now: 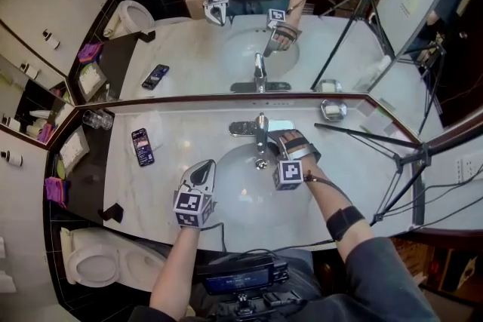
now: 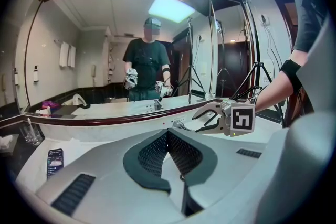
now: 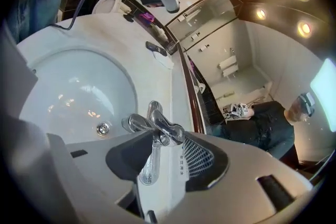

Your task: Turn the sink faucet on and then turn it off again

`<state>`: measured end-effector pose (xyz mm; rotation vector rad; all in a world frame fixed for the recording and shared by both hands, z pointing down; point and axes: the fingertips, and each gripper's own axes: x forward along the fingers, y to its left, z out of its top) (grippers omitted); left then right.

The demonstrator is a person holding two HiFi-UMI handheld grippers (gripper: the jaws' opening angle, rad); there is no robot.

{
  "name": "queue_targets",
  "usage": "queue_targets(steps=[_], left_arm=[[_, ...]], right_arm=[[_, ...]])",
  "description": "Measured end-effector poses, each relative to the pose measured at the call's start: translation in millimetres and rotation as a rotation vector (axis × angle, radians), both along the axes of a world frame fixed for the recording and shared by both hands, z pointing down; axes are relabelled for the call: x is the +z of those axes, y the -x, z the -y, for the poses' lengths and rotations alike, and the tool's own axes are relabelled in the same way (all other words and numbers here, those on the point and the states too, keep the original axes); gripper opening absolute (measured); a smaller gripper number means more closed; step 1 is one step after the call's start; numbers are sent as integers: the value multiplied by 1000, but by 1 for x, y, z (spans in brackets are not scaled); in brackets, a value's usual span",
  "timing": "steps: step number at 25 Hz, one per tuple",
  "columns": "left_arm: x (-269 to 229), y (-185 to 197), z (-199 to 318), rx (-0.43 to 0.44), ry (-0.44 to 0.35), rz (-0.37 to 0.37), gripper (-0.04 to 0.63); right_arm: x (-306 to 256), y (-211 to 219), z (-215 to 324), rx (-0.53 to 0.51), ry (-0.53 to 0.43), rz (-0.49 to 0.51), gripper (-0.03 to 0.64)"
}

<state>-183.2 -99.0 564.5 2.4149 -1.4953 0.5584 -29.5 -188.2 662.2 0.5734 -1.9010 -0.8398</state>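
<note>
The chrome faucet (image 1: 260, 133) stands at the back rim of the white basin (image 1: 241, 196). My right gripper (image 1: 272, 142) is right beside it on its right. In the right gripper view the jaws stand open with the faucet's lever and spout (image 3: 156, 131) in the gap between them, and the pads do not press on it. I see no water stream. My left gripper (image 1: 202, 168) hangs over the basin's left rim, shut with nothing in it. In the left gripper view its closed jaws (image 2: 168, 136) point toward the faucet (image 2: 181, 125) and the right gripper (image 2: 212, 117).
A phone (image 1: 142, 146) and a glass (image 1: 98, 119) lie on the marble counter at the left, a soap dish (image 1: 333, 111) at the back right. A tripod (image 1: 396, 156) stands over the counter's right end. The mirror runs along the back. The drain (image 3: 103, 128) sits in the basin.
</note>
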Motion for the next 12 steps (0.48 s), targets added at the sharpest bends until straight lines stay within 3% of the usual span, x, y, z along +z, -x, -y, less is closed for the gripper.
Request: queue_targets(steps=[7, 12], left_arm=[[5, 1, 7, -4, 8, 13, 3], [10, 5, 7, -15, 22, 7, 3]], right_arm=[[35, 14, 15, -29, 37, -73, 207], [39, 24, 27, -8, 61, -57, 207]])
